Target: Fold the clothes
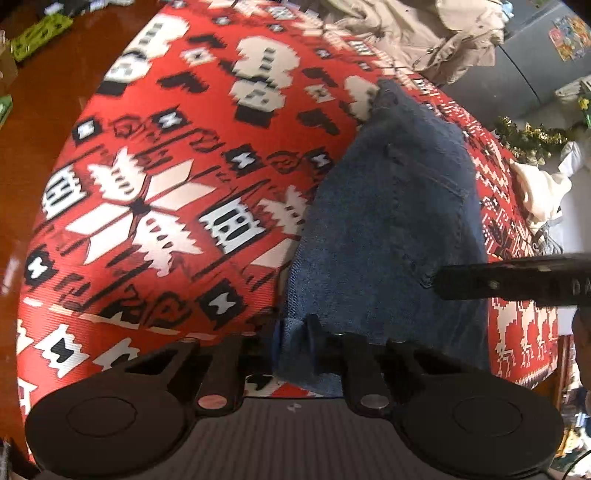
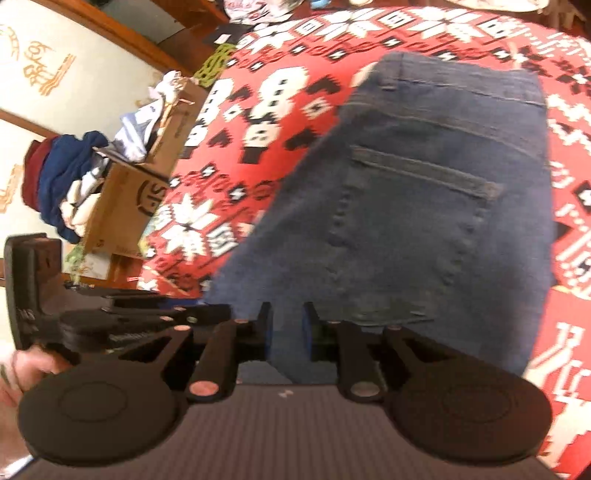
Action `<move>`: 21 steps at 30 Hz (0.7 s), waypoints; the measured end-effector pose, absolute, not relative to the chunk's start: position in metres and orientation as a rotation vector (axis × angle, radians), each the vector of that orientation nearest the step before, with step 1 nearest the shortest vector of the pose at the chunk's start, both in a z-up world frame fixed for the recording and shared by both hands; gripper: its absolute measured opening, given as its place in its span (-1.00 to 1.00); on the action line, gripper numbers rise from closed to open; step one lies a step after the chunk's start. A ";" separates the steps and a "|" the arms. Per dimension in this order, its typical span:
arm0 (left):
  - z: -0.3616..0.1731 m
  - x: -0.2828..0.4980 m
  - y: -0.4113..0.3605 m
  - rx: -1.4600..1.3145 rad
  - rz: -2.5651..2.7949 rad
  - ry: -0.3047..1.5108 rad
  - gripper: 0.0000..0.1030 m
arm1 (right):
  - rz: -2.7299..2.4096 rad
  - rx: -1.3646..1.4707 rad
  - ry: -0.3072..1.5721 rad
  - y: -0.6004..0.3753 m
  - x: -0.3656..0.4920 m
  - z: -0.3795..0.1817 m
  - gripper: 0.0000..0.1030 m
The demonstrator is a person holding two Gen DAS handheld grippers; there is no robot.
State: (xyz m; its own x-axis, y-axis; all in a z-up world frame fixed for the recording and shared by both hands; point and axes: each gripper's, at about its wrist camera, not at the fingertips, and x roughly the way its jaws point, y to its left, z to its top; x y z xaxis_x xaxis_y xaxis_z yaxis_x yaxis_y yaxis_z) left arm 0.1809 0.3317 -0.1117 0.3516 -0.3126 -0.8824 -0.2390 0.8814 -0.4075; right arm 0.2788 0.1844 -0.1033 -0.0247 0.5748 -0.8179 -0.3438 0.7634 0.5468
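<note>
Jeans lie on the red-patterned counter, their 6 o'clock edge pinched in both nearly closed jaws, seemingly mid-fold; next, carry that edge toward 12 o'clock evenly

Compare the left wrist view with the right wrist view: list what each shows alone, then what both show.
Left wrist only: a beige garment heaped at the far end, tinsel, and the right hand-held gripper reaching in from the side.
Right wrist only: a cardboard box stuffed with clothes, and the jeans' back pocket.
Both: the dark blue jeans on the red patterned cloth, with denim between each gripper's fingers; left hand-held gripper.
</note>
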 end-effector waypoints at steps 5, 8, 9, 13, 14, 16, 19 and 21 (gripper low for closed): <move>-0.083 0.169 0.312 -0.524 -0.092 1.142 -0.76 | 0.757 0.301 1.467 0.204 0.284 -0.101 -0.36; -0.076 0.167 0.301 -0.535 -0.107 1.120 -0.76 | 0.738 0.289 1.499 0.213 0.284 -0.102 -0.23; -0.075 0.167 0.298 -0.536 -0.109 1.116 -0.76 | 0.727 0.269 1.511 0.215 0.283 -0.103 -0.21; -0.075 0.168 0.291 -0.582 -0.132 1.097 -0.76 | 0.682 0.192 1.555 0.222 0.279 -0.109 -0.21; -0.075 0.169 0.288 -0.586 -0.143 1.094 -0.76 | 0.670 0.173 1.565 0.223 0.278 -0.110 -0.21; -0.075 0.171 0.281 -0.575 -0.169 1.097 -0.76 | 0.647 0.134 1.586 0.227 0.276 -0.112 -0.39; -0.075 0.174 0.279 -0.601 -0.183 1.089 -0.75 | 0.624 0.100 1.571 0.219 0.274 -0.115 -0.85; -0.073 0.175 0.283 -0.669 -0.201 1.070 -0.75 | 0.639 0.082 1.535 0.211 0.273 -0.113 -0.88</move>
